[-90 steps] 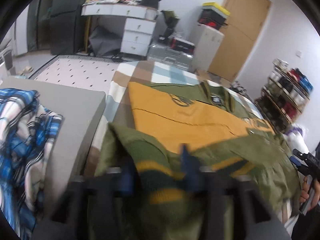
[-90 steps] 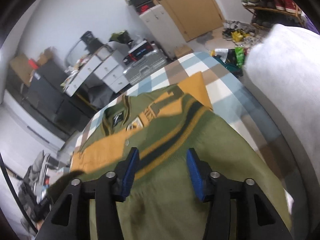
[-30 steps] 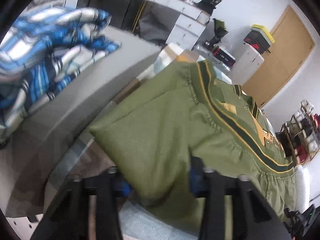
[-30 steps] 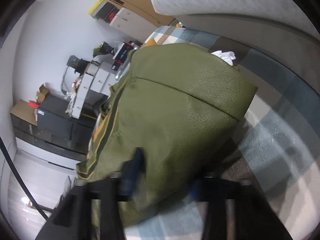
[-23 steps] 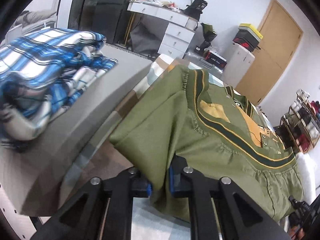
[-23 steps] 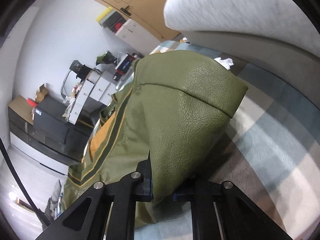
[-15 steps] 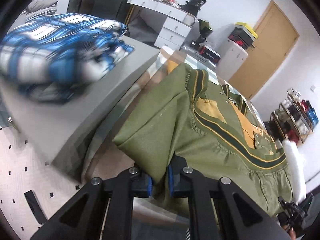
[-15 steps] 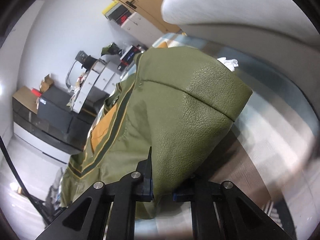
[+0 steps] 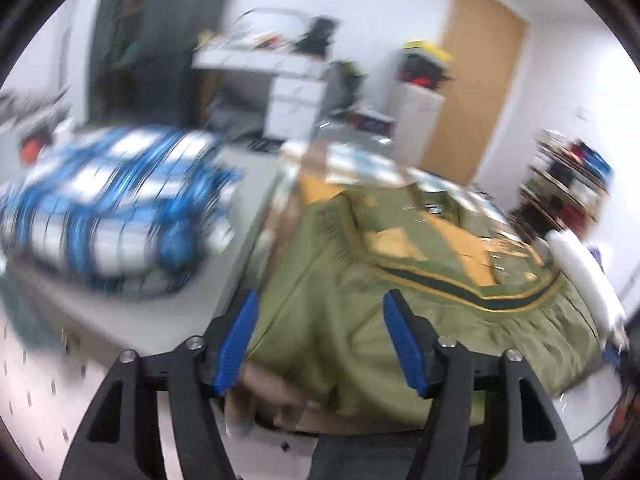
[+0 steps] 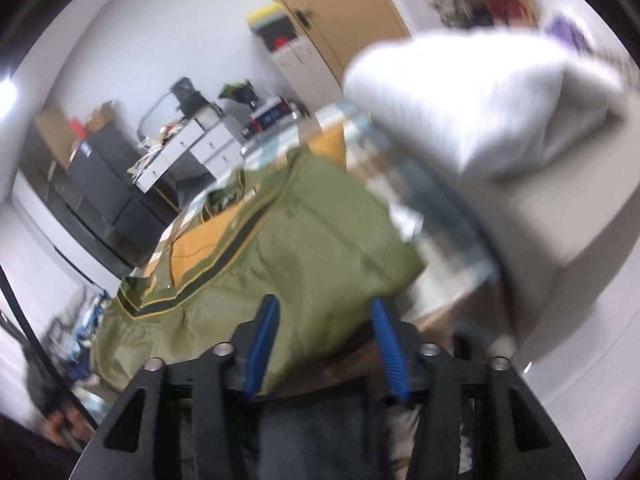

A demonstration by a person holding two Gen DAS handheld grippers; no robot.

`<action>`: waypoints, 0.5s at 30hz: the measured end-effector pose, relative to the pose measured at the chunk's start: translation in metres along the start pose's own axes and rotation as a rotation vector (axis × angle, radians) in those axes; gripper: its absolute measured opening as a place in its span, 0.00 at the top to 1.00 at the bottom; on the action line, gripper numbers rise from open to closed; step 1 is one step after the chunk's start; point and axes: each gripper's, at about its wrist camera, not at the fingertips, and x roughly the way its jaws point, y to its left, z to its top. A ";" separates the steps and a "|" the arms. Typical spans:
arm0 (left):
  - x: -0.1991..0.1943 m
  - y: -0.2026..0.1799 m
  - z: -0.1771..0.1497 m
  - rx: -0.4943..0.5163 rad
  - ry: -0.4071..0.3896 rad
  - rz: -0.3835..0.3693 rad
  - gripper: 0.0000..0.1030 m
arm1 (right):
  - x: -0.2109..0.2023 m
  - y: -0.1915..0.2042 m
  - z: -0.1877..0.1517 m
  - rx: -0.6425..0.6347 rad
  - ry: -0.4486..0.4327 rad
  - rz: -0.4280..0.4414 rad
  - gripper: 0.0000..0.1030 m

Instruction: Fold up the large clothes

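A large olive-green jacket (image 9: 400,280) with orange panels and a dark striped band lies folded on the checked bed cover. In the right wrist view the same jacket (image 10: 304,248) fills the middle. My left gripper (image 9: 320,336) hangs just in front of the jacket's near left edge, its jaws opening, and the blue pads (image 9: 238,340) stand clear of the cloth. My right gripper (image 10: 326,342) hovers over the jacket's near right corner, jaws also opening, with the cloth seen between the pads but not pressed.
A blue plaid garment (image 9: 108,208) lies on a grey cushion left of the bed. A white pillow (image 10: 472,96) sits at the right. Beyond the bed stand white drawers (image 9: 296,96), a wooden door (image 9: 476,92) and a shelf rack (image 9: 568,184). Both views are motion-blurred.
Both grippers let go of the jacket's folded corners and opened. They drew back toward me and rose, and the jacket now rests on the bed.
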 end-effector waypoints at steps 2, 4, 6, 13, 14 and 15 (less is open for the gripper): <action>0.004 -0.005 0.010 0.046 -0.025 -0.014 0.30 | -0.009 0.007 0.006 -0.044 -0.047 0.011 0.34; 0.014 -0.008 0.021 0.063 -0.034 -0.038 0.29 | -0.010 0.017 0.017 -0.087 -0.088 0.027 0.29; 0.031 -0.013 0.039 0.095 -0.036 -0.066 0.26 | -0.001 0.029 0.031 -0.123 -0.100 0.031 0.27; 0.131 -0.012 0.087 0.177 0.215 0.027 0.25 | 0.060 0.071 0.082 -0.194 -0.022 0.122 0.26; 0.137 -0.010 0.086 0.168 0.237 0.022 0.25 | 0.073 0.077 0.089 -0.196 -0.005 0.124 0.26; 0.149 -0.010 0.086 0.169 0.278 0.001 0.25 | 0.085 0.080 0.095 -0.190 0.020 0.120 0.26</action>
